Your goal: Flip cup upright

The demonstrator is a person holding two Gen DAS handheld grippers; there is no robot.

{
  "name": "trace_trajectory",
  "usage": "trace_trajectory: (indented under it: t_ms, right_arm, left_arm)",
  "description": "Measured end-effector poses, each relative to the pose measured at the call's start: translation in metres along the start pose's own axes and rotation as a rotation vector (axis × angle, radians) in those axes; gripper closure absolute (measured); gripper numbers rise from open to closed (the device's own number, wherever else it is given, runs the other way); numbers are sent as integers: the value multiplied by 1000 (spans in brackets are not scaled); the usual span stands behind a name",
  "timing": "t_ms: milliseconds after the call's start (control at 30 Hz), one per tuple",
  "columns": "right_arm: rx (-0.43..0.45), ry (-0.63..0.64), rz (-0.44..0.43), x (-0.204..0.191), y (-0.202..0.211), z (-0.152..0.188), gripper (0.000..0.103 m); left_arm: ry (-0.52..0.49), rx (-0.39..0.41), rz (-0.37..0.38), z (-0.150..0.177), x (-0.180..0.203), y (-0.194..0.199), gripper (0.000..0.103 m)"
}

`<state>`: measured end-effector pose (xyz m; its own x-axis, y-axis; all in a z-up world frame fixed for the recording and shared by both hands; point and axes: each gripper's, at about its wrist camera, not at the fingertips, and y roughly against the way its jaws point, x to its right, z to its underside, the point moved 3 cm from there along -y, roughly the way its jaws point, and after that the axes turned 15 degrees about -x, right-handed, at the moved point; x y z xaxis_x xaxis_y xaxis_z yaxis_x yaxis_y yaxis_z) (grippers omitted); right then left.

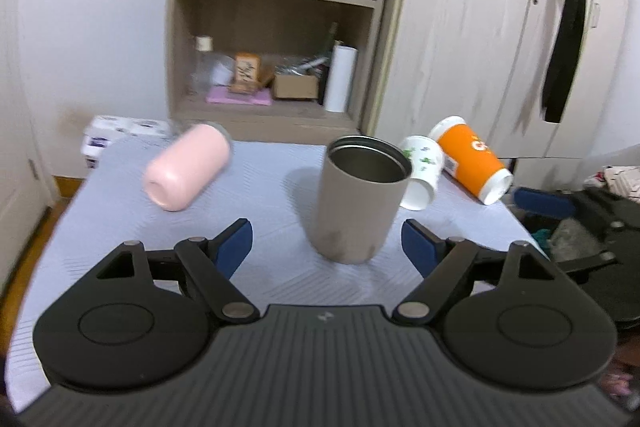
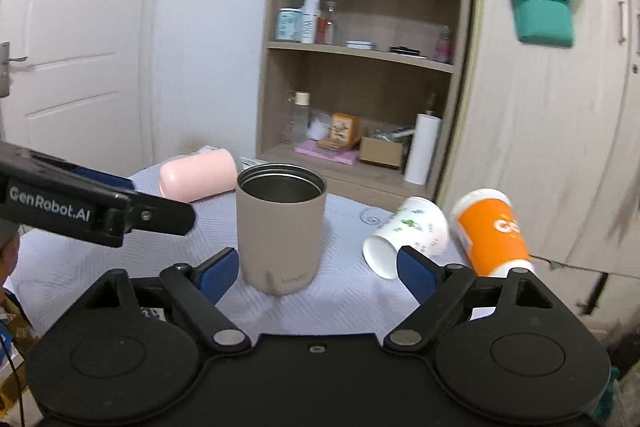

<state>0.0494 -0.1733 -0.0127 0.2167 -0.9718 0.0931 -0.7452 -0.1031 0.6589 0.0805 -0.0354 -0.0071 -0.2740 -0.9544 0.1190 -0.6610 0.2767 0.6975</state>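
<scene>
Four cups on the quilted table (image 1: 120, 227). Beige tumbler (image 1: 356, 199) upright, mouth up, steel inside showing, near the table's middle. Pink cup (image 1: 188, 167) on its side at far left, closed base toward the camera in the left wrist view, well apart from the tumbler. White paper cup (image 1: 422, 171) on its side just right of the tumbler, open mouth toward the near side; touching or not, cannot tell. Orange paper cup (image 1: 472, 159) tipped over beside the white one, at the table's right edge.

Left gripper (image 1: 327, 247): blue pads spread wide, nothing between them, tumbler base just beyond the gap. Right gripper (image 2: 316, 269): pads likewise apart and holding nothing, left pad close beside the tumbler wall, right pad in front of the white paper cup's mouth.

Open cloth on the near side between tumbler and both tools; wide bare strip between pink cup and tumbler. Far table edge close to the shelf unit (image 2: 360, 67); wardrobe (image 2: 540, 147) just past the right edge.
</scene>
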Motion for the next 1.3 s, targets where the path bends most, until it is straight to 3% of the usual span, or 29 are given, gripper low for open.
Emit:
trace_trajectory:
  t_ms: [100, 267, 467, 667, 1300]
  right_arm:
    - [8, -15, -10, -1, 11, 3, 11]
    - [17, -39, 10, -1, 22, 6, 10]
    - [47, -55, 127, 0, 34, 4, 0]
    - [32, -68, 176, -5, 40, 4, 0]
    - [-53, -170, 183, -5, 34, 5, 0]
  left_arm:
    - [3, 27, -63, 6, 2, 12, 19]
    - [6, 41, -93, 10, -2, 28, 11]
    - [24, 46, -127, 12, -5, 39, 0]
    - [46, 3, -166, 15, -9, 37, 0]
    - [69, -82, -251, 19, -21, 29, 0]
